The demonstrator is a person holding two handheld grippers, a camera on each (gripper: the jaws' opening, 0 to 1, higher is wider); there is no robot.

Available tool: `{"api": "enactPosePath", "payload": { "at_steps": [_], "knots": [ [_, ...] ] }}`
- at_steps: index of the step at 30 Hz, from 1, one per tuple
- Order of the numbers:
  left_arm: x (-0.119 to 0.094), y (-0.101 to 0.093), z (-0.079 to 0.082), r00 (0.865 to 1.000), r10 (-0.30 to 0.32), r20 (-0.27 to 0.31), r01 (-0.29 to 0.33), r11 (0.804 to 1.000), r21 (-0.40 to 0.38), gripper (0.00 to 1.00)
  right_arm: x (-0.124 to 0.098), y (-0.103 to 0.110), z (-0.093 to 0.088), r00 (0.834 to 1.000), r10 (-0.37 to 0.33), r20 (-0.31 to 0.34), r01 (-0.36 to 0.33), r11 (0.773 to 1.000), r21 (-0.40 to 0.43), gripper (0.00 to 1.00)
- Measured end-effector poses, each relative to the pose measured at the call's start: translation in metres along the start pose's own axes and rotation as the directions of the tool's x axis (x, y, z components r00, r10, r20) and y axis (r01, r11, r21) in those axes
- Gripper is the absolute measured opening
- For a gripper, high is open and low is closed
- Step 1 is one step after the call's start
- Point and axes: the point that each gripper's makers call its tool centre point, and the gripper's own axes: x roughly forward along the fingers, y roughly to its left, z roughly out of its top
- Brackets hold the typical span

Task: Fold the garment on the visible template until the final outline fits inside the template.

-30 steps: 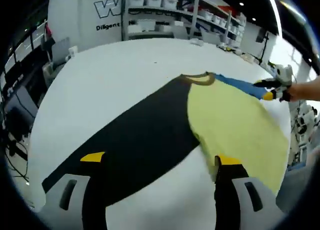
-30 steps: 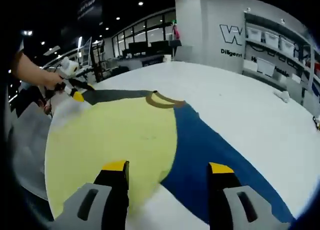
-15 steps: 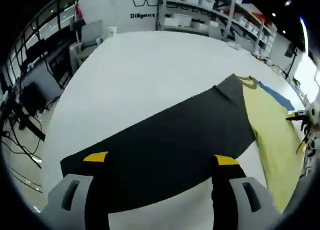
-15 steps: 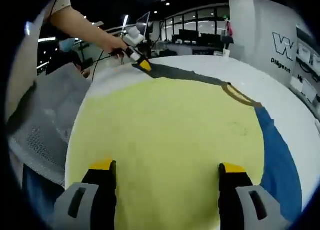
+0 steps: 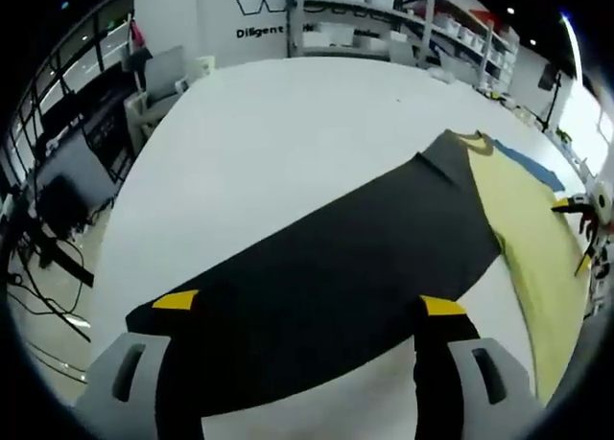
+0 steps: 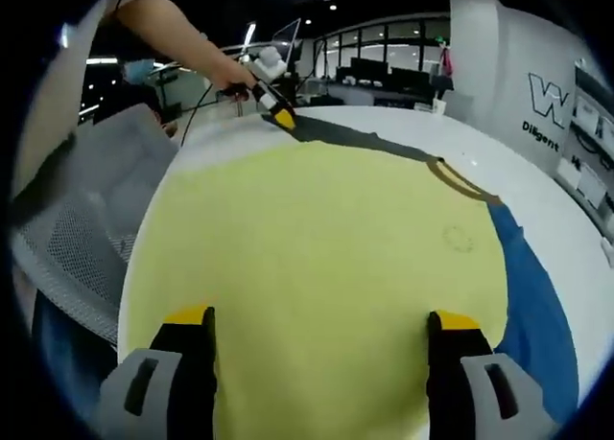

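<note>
A long-sleeved garment lies flat on the white table point(image 5: 288, 133). It has a yellow body point(image 6: 326, 258), a black sleeve point(image 5: 326, 277), a blue sleeve point(image 6: 537, 306) and a brown collar point(image 6: 462, 183). My left gripper point(image 5: 309, 306) is open, its jaws straddling the black sleeve near its outer end. In the right gripper view the left gripper point(image 6: 275, 112) sits at the far tip of the black sleeve point(image 6: 365, 143), held by a hand. My right gripper point(image 6: 321, 317) is open low over the yellow body's near hem. It also shows as the right gripper point(image 5: 578, 210) beside the yellow body point(image 5: 532, 229).
A grey mesh chair point(image 6: 72, 229) and the person's legs stand at the table's near edge. Shelves with white bins point(image 5: 384, 4) line the back wall. Desks with cables point(image 5: 48, 200) lie beyond the table's left edge.
Over the second my left gripper swung from the yellow body to the black sleeve. My right gripper swung from the blue sleeve to the yellow body, then edged closer.
</note>
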Motion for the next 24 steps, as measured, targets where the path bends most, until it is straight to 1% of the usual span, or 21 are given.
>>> {"api": "enactPosePath", "payload": {
  "at_steps": [1,2,3,4,6,7,9,11,13,14,16,18,19,20,21,22,23,24],
  "knots": [
    [-0.001,0.000,0.000,1.000,-0.005,-0.007,0.004,1.000,-0.004,0.88,-0.001,0.000,0.000,1.000,-0.002,-0.013,0.002,1.000,0.004,0.89],
    [-0.005,-0.003,0.002,1.000,-0.006,0.001,0.006,1.000,-0.004,0.88,-0.003,0.000,0.000,1.000,-0.008,-0.022,0.009,1.000,0.010,0.87],
    [-0.009,-0.008,0.009,0.999,-0.011,0.030,0.010,1.000,0.022,0.88,-0.007,0.000,0.003,1.000,-0.019,-0.006,0.019,1.000,0.011,0.86],
    [-0.011,-0.012,0.010,0.999,-0.017,0.033,0.016,0.999,0.031,0.87,-0.009,0.000,0.003,1.000,-0.023,-0.003,0.023,0.999,0.023,0.87],
    [-0.019,-0.023,0.015,0.998,-0.029,0.060,0.024,0.997,0.072,0.87,-0.016,0.000,0.001,0.999,-0.036,0.004,0.035,0.999,0.040,0.86],
    [-0.021,-0.027,0.016,0.997,-0.037,0.062,0.033,0.997,0.071,0.87,-0.018,0.000,0.000,0.999,-0.038,0.002,0.038,0.998,0.041,0.86],
    [-0.028,-0.043,0.021,0.994,-0.063,0.090,0.055,0.995,0.081,0.87,-0.023,0.003,-0.001,0.999,-0.044,0.003,0.044,0.998,0.042,0.86],
    [-0.034,-0.066,0.024,0.988,-0.107,0.108,0.096,0.990,0.104,0.86,-0.026,0.009,-0.004,0.999,-0.043,-0.002,0.043,0.998,0.041,0.86],
    [-0.039,-0.094,0.027,0.979,-0.159,0.130,0.140,0.979,0.146,0.86,-0.028,0.015,-0.007,0.999,-0.043,-0.006,0.043,0.998,0.034,0.86],
    [-0.038,-0.102,0.027,0.973,-0.183,0.138,0.160,0.973,0.166,0.86,-0.030,0.018,-0.009,0.999,-0.044,-0.009,0.044,0.998,0.033,0.86],
    [-0.041,-0.134,0.026,0.957,-0.247,0.155,0.215,0.957,0.197,0.87,-0.031,0.023,-0.012,0.999,-0.046,-0.011,0.047,0.998,0.032,0.87],
    [-0.045,-0.164,0.021,0.940,-0.306,0.154,0.264,0.934,0.241,0.88,-0.031,0.027,-0.014,0.999,-0.050,-0.011,0.051,0.998,0.026,0.88],
    [-0.047,-0.184,0.016,0.927,-0.346,0.143,0.297,0.913,0.280,0.88,-0.031,0.030,-0.015,0.999,-0.052,-0.010,0.052,0.998,0.024,0.88],
    [-0.048,-0.199,0.011,0.921,-0.367,0.131,0.314,0.898,0.308,0.88,-0.030,0.032,-0.016,0.998,-0.055,-0.010,0.055,0.998,0.022,0.89],
    [-0.050,-0.219,0.005,0.911,-0.393,0.126,0.333,0.880,0.339,0.88,-0.030,0.035,-0.016,0.998,-0.057,-0.005,0.057,0.998,0.019,0.89],
    [-0.050,-0.234,0.001,0.902,-0.414,0.121,0.352,0.868,0.352,0.87,-0.029,0.036,-0.016,0.998,-0.066,-0.009,0.066,0.998,0.011,0.89],
    [-0.051,-0.256,-0.009,0.887,-0.451,0.095,0.389,0.843,0.371,0.88,-0.028,0.038,-0.018,0.998,-0.065,-0.012,0.065,0.998,0.012,0.89],
    [-0.049,-0.266,-0.014,0.886,-0.457,0.080,0.391,0.828,0.403,0.89,-0.027,0.041,-0.020,0.998,-0.062,-0.013,0.062,0.998,0.018,0.90]
  ]
}}
